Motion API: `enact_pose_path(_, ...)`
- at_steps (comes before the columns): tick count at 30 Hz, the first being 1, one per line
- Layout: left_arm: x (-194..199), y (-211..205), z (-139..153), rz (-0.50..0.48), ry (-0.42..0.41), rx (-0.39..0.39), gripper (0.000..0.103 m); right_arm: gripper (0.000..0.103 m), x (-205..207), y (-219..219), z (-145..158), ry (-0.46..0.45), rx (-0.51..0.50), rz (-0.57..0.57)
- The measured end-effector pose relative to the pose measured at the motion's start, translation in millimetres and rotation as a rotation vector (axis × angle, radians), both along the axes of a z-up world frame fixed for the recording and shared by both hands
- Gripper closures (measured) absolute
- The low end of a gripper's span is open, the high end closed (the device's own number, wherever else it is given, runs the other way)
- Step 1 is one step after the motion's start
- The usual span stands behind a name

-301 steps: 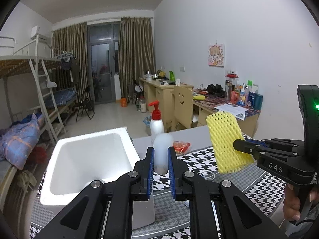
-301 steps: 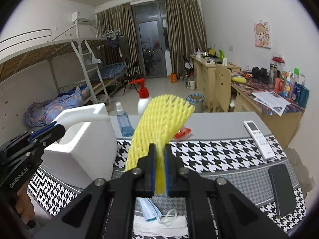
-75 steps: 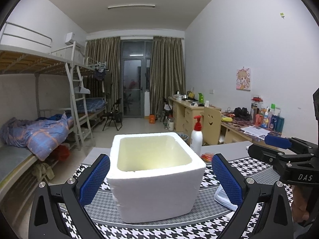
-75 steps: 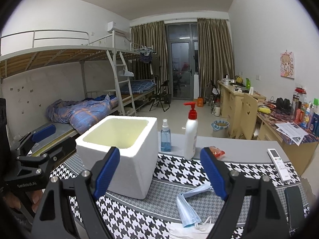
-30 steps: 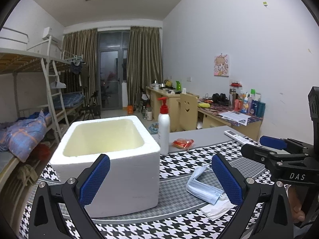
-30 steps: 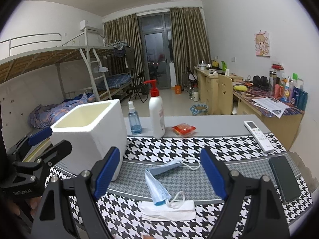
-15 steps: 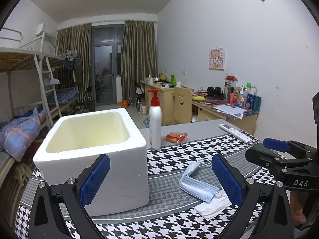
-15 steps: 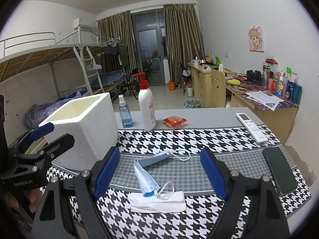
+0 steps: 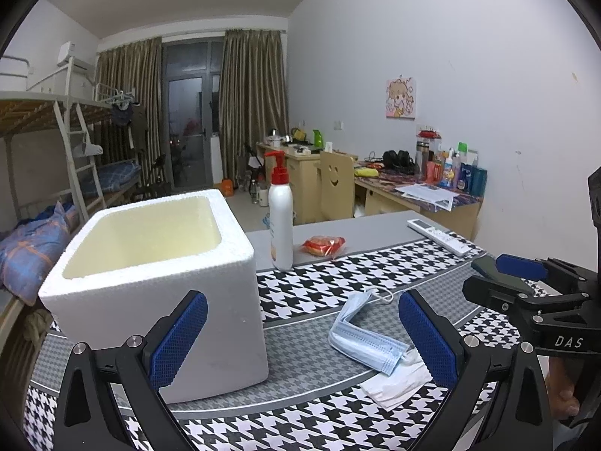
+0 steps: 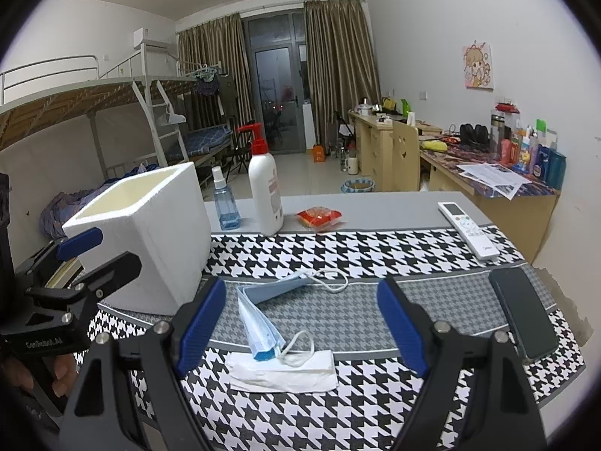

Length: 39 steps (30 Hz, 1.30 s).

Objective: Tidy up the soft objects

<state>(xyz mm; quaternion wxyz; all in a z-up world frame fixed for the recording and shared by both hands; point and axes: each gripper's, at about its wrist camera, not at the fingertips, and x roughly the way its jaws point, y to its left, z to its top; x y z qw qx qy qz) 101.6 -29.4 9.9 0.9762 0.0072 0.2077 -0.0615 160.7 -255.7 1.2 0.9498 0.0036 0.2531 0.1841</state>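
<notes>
A white foam box (image 9: 157,285) (image 10: 150,233) stands open-topped on the houndstooth cloth at the left. A folded blue face mask (image 9: 362,336) (image 10: 259,315) lies right of it, partly over a white tissue (image 9: 398,379) (image 10: 281,372). My left gripper (image 9: 300,338) is open, its blue pads astride the box's right corner and the mask, holding nothing. My right gripper (image 10: 300,323) is open above the mask and tissue, also holding nothing. Each gripper shows at the edge of the other's view.
A white pump bottle (image 9: 281,214) (image 10: 265,191), a small blue spray bottle (image 10: 224,203) and a red snack packet (image 9: 323,245) (image 10: 319,216) stand behind. A white remote (image 10: 467,231) and a dark phone (image 10: 524,315) lie at the right. Bunk bed left, desks right.
Both grippers have drifted down and toward the mask and tissue, which now sit larger and more central. Both stay open as wide as before.
</notes>
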Motion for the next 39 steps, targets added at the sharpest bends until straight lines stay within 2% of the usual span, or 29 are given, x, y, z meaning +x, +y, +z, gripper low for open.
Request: enact_pose_path(39, 35.9, -32.5, -31.2, -0.038, 0.121, 0.039, 0.001, 0.017, 0.0, -13.4, -48.2, 0.130, -0.046, 0.062)
